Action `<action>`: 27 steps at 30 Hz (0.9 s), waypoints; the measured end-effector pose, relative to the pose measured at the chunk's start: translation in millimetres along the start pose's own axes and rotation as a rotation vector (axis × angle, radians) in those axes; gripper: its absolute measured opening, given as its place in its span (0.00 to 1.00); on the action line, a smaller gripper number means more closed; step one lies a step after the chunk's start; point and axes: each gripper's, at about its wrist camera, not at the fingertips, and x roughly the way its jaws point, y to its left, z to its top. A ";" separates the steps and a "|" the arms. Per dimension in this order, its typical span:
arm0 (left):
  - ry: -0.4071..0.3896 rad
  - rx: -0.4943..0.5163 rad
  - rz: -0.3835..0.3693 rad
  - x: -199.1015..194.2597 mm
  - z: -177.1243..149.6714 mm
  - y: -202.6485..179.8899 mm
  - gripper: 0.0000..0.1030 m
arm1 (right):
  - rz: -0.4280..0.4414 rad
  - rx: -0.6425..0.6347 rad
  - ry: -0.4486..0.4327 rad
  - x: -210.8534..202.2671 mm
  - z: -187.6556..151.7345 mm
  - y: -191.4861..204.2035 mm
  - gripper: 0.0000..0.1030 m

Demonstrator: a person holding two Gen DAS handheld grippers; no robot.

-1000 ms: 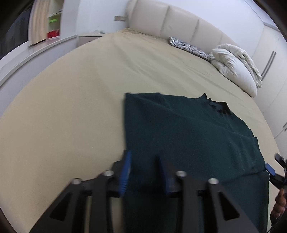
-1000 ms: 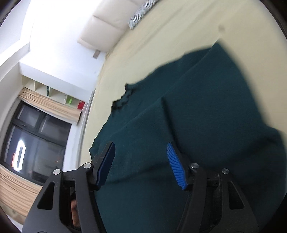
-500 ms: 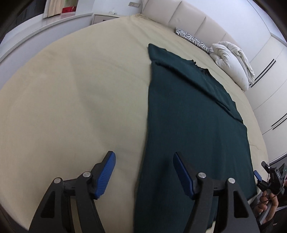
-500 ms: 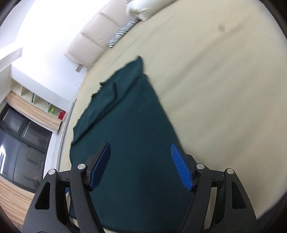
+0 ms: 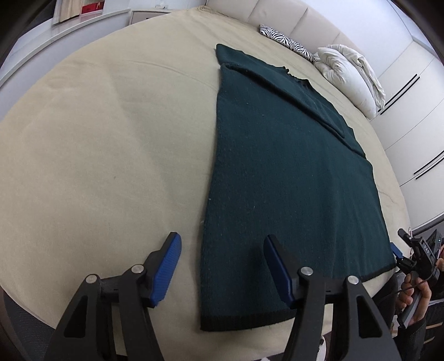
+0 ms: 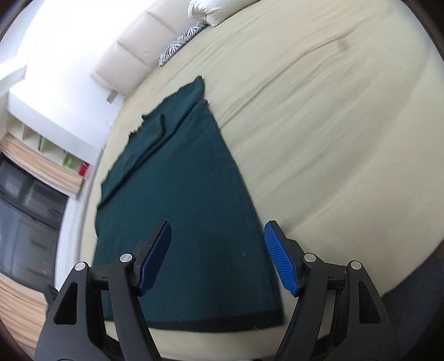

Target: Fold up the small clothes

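No legible writing or brand anywhere. Dark green garment [image 5: 291,177] spread flat on the beige bed [image 5: 111,144], hem at the near edge. Left gripper [image 5: 222,266] closing, pads clear of the cloth; right gripper [image 6: 217,255] apart, empty above the hem. Only from the left wrist: hand [image 5: 416,297] gripping the other tool. Only from the right wrist: shelves [image 6: 52,150] and dark window [image 6: 25,211].

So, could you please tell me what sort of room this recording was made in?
Most likely a bedroom. The dark green garment lies spread on a wide bed with a beige cover, a padded headboard runs behind it, and a white duvet sits bunched beside a zebra-print cushion.
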 end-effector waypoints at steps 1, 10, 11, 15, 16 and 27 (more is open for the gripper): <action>0.006 -0.001 -0.006 -0.4 -0.2 0.4 0.62 | -0.010 -0.004 0.008 -1.7 -1.9 -0.7 0.67; 0.077 -0.004 -0.029 -3.2 -3.8 6.5 0.41 | -0.032 0.002 0.033 -22.8 -12.8 -12.5 0.67; 0.083 -0.008 -0.030 -3.9 -4.0 7.0 0.41 | -0.036 0.000 0.036 -23.6 -12.6 -11.9 0.67; 0.082 -0.017 -0.026 -4.2 -3.9 4.9 0.48 | -0.053 0.001 0.043 -28.1 -11.9 -14.5 0.67; 0.082 -0.006 -0.014 -4.2 -4.3 2.7 0.47 | -0.060 0.006 0.041 -30.2 -11.7 -15.4 0.67; 0.100 0.012 -0.017 -5.9 -6.8 1.2 0.07 | -0.124 -0.058 0.143 -19.0 -8.5 -10.7 0.67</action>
